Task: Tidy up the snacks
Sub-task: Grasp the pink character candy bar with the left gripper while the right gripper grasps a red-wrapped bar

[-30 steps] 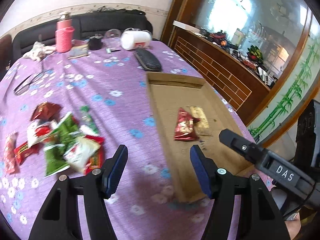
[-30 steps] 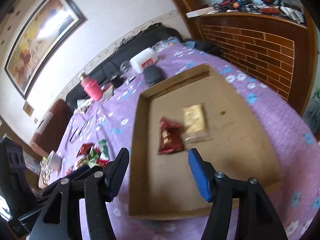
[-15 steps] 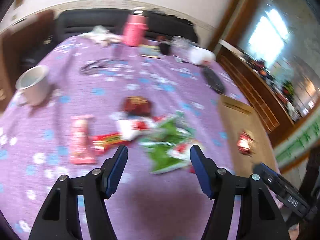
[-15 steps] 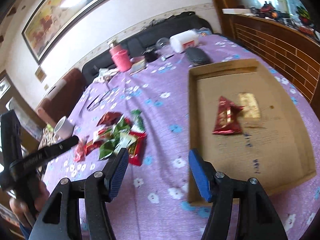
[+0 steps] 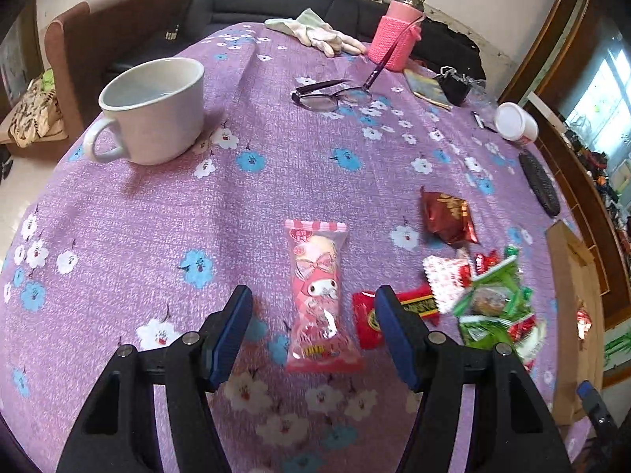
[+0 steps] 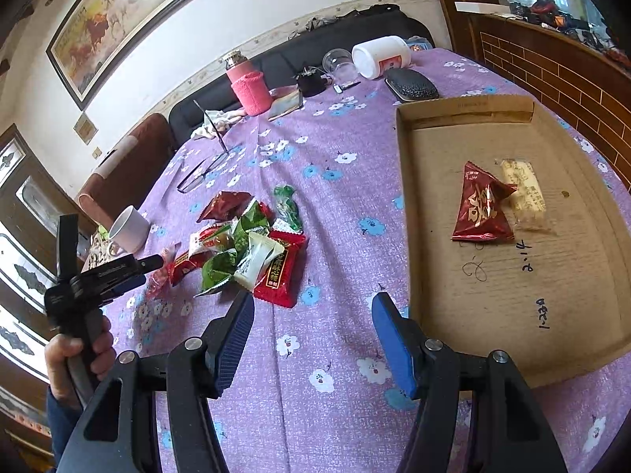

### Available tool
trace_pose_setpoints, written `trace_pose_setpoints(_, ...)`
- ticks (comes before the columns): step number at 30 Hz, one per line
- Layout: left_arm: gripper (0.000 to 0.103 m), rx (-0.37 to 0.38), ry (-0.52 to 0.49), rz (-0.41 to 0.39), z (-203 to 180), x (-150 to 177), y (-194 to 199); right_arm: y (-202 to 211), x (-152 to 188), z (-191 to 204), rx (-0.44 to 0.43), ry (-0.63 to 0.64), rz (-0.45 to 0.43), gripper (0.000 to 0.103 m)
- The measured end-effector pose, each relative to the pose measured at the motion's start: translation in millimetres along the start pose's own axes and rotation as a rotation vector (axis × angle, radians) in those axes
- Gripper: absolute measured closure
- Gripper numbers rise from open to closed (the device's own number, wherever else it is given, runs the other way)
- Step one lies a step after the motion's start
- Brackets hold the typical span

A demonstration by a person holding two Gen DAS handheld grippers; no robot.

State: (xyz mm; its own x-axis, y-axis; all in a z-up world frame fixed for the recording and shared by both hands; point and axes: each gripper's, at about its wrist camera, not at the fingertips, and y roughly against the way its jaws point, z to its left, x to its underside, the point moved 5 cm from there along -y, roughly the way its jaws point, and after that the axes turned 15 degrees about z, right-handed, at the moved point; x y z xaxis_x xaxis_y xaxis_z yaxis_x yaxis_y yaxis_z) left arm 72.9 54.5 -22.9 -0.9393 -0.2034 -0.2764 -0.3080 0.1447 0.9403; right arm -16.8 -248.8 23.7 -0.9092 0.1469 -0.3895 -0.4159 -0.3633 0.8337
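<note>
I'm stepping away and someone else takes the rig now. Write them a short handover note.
Left claw: jaws closing, nothing gripped yet, the pink snack packet lies between them on the cloth.
Right claw: open, empty, over bare cloth beside the cardboard tray.
Done: a dark red packet and a pale bar lie in the tray.
Left: the pink packet and the snack pile on the table go to the tray.

Black grippers, blue fingers, silver screws; dark-blue sleeve.
</note>
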Motion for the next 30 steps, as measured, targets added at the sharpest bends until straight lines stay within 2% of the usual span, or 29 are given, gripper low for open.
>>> trace_pose_setpoints(1, 0.049, -0.006, -0.003, 0.005, 0, 1, -3, -2, -1, 0, 0.001, 0.001, 0.006, 0.037)
trace_pose_setpoints(2, 0.05, -0.018, -0.009, -0.003, 1, 0, -4, -3, -1, 1, 0.002, 0.001, 0.009, 0.037)
trace_pose_setpoints(4, 0.068, -0.055, -0.023, -0.02, 1, 0, -5, -8, -2, 4, 0.008, 0.01, 0.022, 0.037)
trace_pose_setpoints(6, 0.08, -0.078, -0.039, -0.035, 0, 0, -6, -15, -6, 9, 0.03, 0.03, 0.037, 0.037)
trace_pose_setpoints(9, 0.08, -0.085, -0.051, -0.052, -1, 0, -6, -29, -14, 17, 0.066, 0.06, 0.062, 0.037)
trace_pose_setpoints(14, 0.081, -0.047, -0.059, -0.054, -4, 3, -3, -61, -30, 27, 0.112, 0.086, 0.136, 0.038)
trace_pose_setpoints(17, 0.081, -0.034, -0.061, -0.054, -5, 4, -1, -78, -38, 29, 0.177, 0.098, 0.154, 0.055)
trace_pose_setpoints(21, 0.081, -0.013, -0.072, -0.054, -9, 5, 0, -91, -46, 31, 0.23, 0.111, 0.127, 0.064)
trace_pose_setpoints(22, 0.081, -0.008, -0.074, -0.055, -10, 6, 1, -91, -46, 32, 0.227, 0.119, 0.111, 0.077)
trace_pose_setpoints(23, 0.081, -0.001, -0.076, -0.057, -11, 6, 1, -90, -45, 33, 0.223, 0.12, 0.105, 0.083)
trace_pose_setpoints(26, 0.081, 0.015, -0.082, -0.071, -13, 7, 6, -85, -43, 31, 0.221, 0.126, 0.065, 0.09)
trace_pose_setpoints(30, 0.081, 0.02, -0.097, -0.078, -18, 9, 9, -83, -39, 28, 0.161, 0.109, 0.087, 0.089)
